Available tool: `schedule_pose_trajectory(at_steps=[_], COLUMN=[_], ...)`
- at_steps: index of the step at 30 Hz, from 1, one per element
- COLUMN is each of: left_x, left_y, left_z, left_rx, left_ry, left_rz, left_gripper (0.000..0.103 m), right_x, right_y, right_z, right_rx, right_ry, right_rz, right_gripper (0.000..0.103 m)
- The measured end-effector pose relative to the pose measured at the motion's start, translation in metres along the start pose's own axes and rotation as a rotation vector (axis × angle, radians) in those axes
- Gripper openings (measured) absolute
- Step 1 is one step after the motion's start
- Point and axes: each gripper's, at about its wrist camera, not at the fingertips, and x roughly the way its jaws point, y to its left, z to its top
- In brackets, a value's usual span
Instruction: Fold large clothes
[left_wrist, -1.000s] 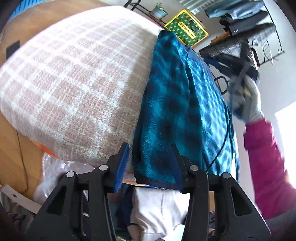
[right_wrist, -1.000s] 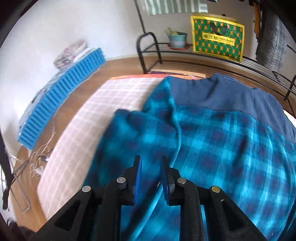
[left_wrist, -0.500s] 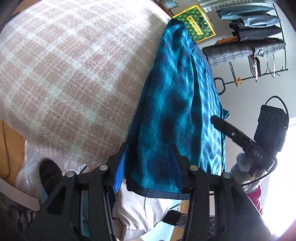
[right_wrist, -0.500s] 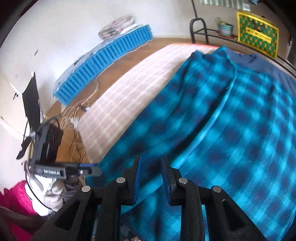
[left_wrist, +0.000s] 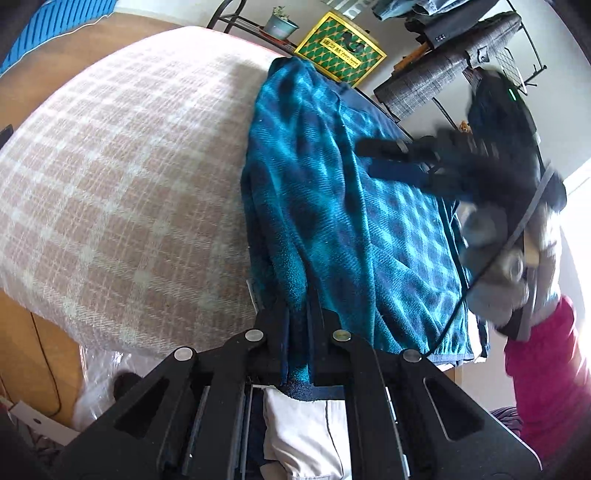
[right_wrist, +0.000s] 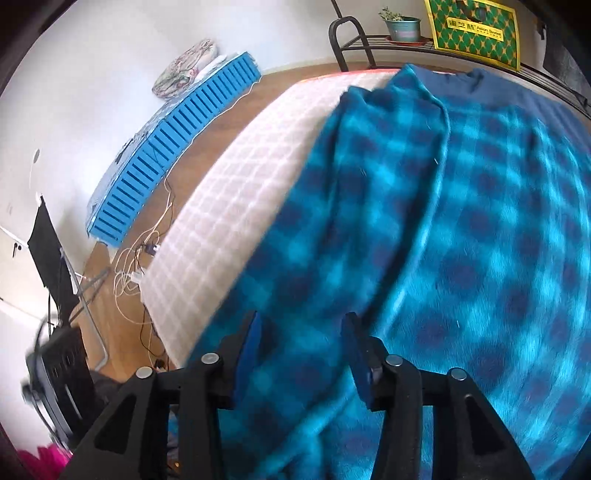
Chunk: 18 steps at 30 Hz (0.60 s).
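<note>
Teal-and-navy plaid fleece garment (left_wrist: 332, 206) lies spread on a bed covered by a beige-and-white checked blanket (left_wrist: 122, 177). In the left wrist view the garment occupies the centre and right of the frame; its long axis runs from the hem at lower centre to the plain navy yoke (right_wrist: 491, 92) at upper centre, which points toward the far wall. One lengthwise fold lies along its left side, beside the bare blanket.

Left gripper (left_wrist: 297, 314): jaws have just been closing and are clenched on the near hem of the garment at lower centre. Right gripper (right_wrist: 303, 339): jaws have just been opening and stand released, with plaid fabric between the blue pads but not pinched; in the left wrist view it appears blurred at centre right over the garment, with a grey-gloved hand (left_wrist: 495, 258) and a pink sleeve (left_wrist: 543, 369) behind it.

Room: wooden floor (right_wrist: 207, 147); blue slatted panel (right_wrist: 173, 147) along the white wall at upper left of the right wrist view; white cables beside the bed; a black metal rack (right_wrist: 369, 40) at the top carrying a potted plant (right_wrist: 402, 22) and a green-and-yellow patterned box (right_wrist: 476, 29); grey clothes hang on a rack (left_wrist: 443, 66) at upper right of the left wrist view
</note>
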Motion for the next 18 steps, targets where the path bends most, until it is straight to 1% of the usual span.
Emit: schedule_pose_trajectory(at_steps=[1, 2, 5, 8, 11, 14, 17, 18], left_x=[0.0, 0.001, 0.003, 0.008, 0.009, 0.011, 0.015, 0.014], left_y=[-0.003, -0.006, -0.013, -0.018, -0.019, -0.02, -0.026, -0.027], left_z=[0.001, 0.002, 0.004, 0.006, 0.005, 0.005, 0.0, -0.001], left_rx=[0.014, 0.021, 0.051, 0.065, 0.073, 0.078, 0.086, 0.092], left_ry=[-0.003, -0.005, -0.005, -0.003, -0.002, 0.0, 0.003, 0.004], left_rz=[0.002, 0.002, 0.008, 0.011, 0.014, 0.015, 0.021, 0.023], left_gripper=[0.004, 0.004, 0.004, 0.004, 0.004, 0.004, 0.004, 0.004], right_x=[0.006, 0.013, 0.044, 0.073, 0.099, 0.119, 0.127, 0.128], right_y=[0.007, 0.016, 0.039, 0.052, 0.055, 0.05, 0.049, 0.05], right_z=[0.01, 0.015, 0.039, 0.054, 0.061, 0.065, 0.066, 0.065], right_rx=[-0.01, -0.019, -0.061, -0.088, -0.104, -0.108, -0.126, -0.138], right_ry=[0.015, 0.029, 0.079, 0.125, 0.169, 0.208, 0.214, 0.213], right_rz=[-0.005, -0.018, -0.1, -0.163, -0.251, -0.328, -0.364, -0.38], right_gripper=[0.062, 0.062, 0.062, 0.062, 0.061, 0.058, 0.056, 0.05])
